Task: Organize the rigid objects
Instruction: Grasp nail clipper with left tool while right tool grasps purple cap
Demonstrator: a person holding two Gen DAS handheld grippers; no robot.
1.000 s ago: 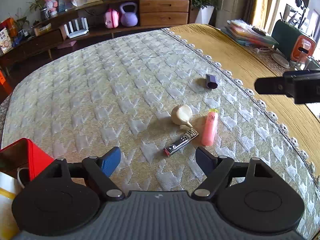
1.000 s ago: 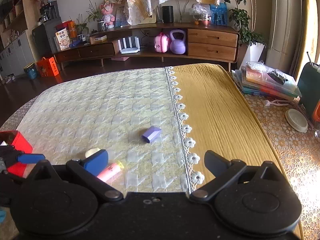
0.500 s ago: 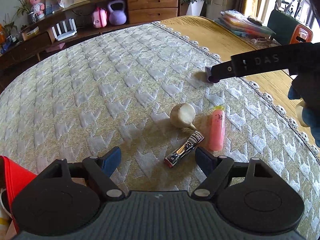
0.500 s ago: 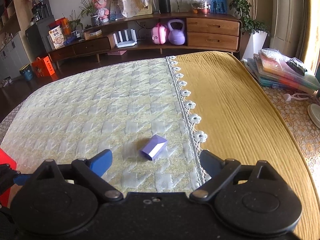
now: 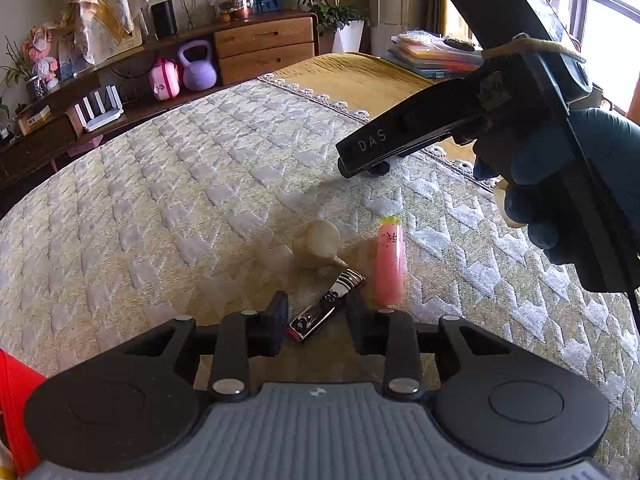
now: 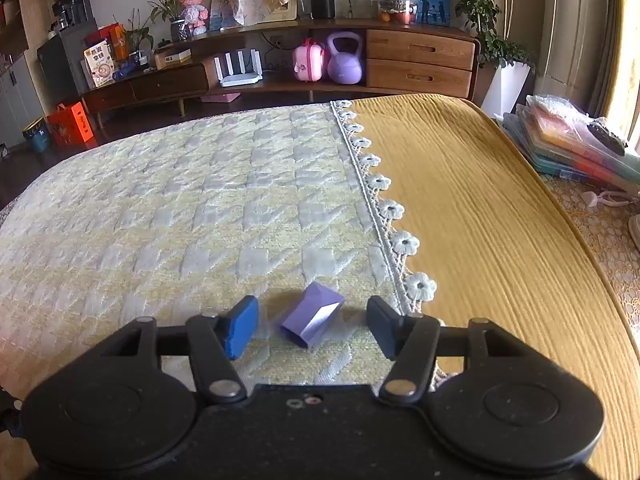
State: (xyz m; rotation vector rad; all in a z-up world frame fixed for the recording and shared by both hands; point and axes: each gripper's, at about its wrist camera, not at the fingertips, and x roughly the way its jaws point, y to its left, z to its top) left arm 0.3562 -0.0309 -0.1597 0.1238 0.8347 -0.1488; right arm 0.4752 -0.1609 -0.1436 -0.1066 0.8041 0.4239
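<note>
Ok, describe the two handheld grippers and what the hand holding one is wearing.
The left gripper is black with a ribbed grey body. The right gripper is black with blue finger pads; seen from the left wrist view, its side reads "DAS", with a green light and twine. The hand wears a dark teal glove.

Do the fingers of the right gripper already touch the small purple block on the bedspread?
Apart. The right wrist view shows bedspread on both sides of the purple block, between it and the fingers of the closing right gripper.
</note>
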